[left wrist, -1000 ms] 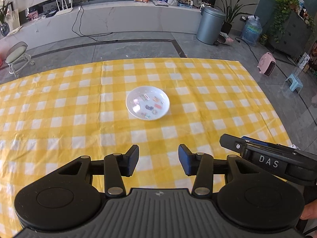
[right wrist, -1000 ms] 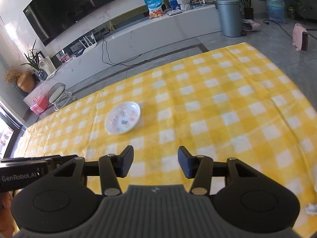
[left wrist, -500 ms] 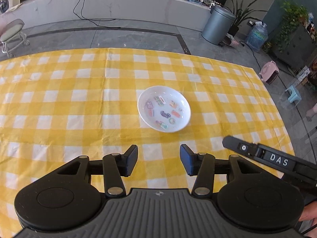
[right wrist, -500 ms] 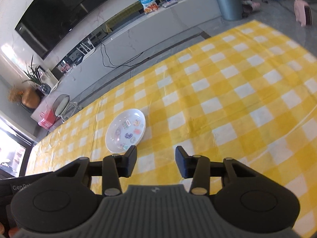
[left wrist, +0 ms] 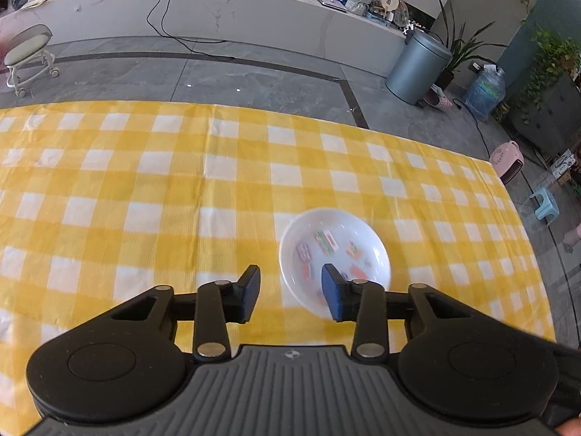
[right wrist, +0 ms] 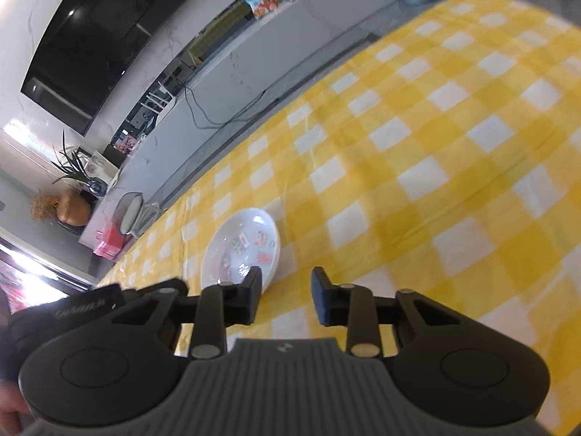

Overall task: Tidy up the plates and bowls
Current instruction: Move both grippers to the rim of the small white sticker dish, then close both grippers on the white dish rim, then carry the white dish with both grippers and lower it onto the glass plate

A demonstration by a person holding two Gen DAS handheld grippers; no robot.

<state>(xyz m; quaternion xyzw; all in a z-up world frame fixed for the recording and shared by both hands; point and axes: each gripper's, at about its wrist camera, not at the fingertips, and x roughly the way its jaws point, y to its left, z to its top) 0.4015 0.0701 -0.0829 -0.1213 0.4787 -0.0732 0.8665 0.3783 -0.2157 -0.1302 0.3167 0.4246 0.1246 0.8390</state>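
A white plate [left wrist: 334, 250] with small coloured pictures inside lies on the yellow checked tablecloth [left wrist: 145, 189]. My left gripper [left wrist: 290, 298] is open and empty; its right finger overlaps the plate's near rim in the left wrist view. In the right wrist view the plate [right wrist: 241, 247] lies just ahead and left of my right gripper [right wrist: 285, 299], which is open and empty, its left fingertip over the plate's near edge. The left gripper's body [right wrist: 83, 303] shows at the left of that view.
The table's far edge meets a grey floor. Beyond it are a grey bin [left wrist: 417, 69], a white stool [left wrist: 29, 54], a water bottle [left wrist: 484, 91] and a long white counter [left wrist: 218, 11]. The table's right edge [left wrist: 523, 239] runs near the plate.
Both grippers have moved closer to the plate, which now sits right at their fingertips. The left view has swung left, the right view has tilted. Jaws stay open.
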